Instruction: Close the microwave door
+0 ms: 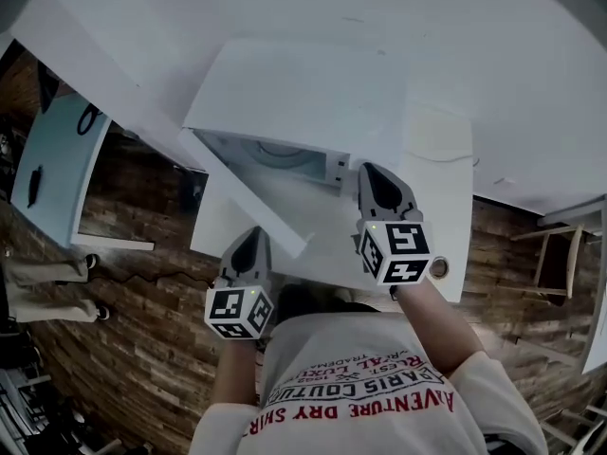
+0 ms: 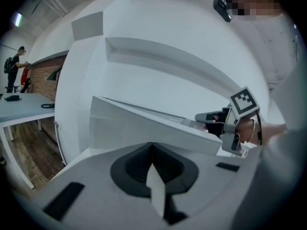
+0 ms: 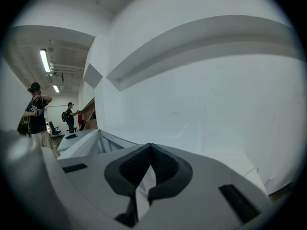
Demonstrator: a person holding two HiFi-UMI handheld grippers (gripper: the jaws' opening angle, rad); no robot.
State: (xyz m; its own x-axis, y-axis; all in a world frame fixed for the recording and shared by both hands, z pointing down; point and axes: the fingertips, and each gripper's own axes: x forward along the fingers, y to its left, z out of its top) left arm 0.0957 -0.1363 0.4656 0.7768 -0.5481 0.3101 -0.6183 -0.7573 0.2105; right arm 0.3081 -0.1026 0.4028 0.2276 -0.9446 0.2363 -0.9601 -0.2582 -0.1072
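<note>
A white microwave (image 1: 303, 93) stands on a white table (image 1: 446, 197) against a white wall. Its door (image 1: 248, 202) is swung open toward me on the left-hand hinge, showing the cavity and turntable (image 1: 275, 152). My left gripper (image 1: 248, 243) is shut and empty, its tip just outside the door's free edge. The left gripper view shows that door (image 2: 144, 128) right ahead of the left gripper (image 2: 153, 174). My right gripper (image 1: 377, 180), also shut and empty, points at the microwave's front right corner. It appears beyond the door as the right gripper (image 2: 228, 123), and its own view shows the right gripper (image 3: 148, 176).
A second white table (image 1: 57, 159) stands to the left over the brick-pattern floor (image 1: 142, 349), with someone's feet (image 1: 47, 278) beside it. A small round object (image 1: 438, 268) lies at the table's near right corner. A wooden stool (image 1: 555, 245) is at the right. People (image 3: 36, 114) stand far off.
</note>
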